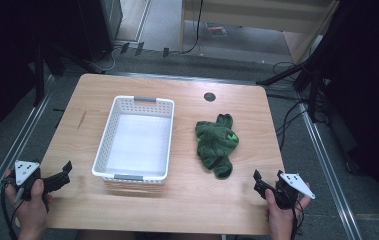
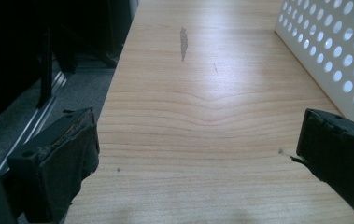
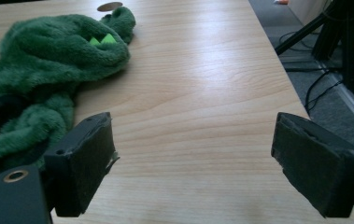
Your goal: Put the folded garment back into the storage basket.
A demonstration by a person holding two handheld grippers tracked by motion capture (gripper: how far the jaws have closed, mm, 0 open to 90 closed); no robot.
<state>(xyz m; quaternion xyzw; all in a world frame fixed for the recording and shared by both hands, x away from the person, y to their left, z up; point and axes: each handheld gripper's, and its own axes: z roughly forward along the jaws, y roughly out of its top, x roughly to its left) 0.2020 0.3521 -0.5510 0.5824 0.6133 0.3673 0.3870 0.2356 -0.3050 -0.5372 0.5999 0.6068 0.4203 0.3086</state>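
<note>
Right gripper (image 1: 266,181), jaws spread and holding nothing, waits at the lower right of the wooden tabletop (image 1: 187,200); left gripper (image 1: 59,176) likewise gapes empty at lower left. Fuzzy green plush toy (image 1: 217,142) lies right of the empty white perforated plastic basket (image 1: 108,142), untouched; moving it seems wholly ahead.

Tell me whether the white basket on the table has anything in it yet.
Empty. The high view shows the white basket's bare floor, and the green plush item lies on the table to its right.
</note>
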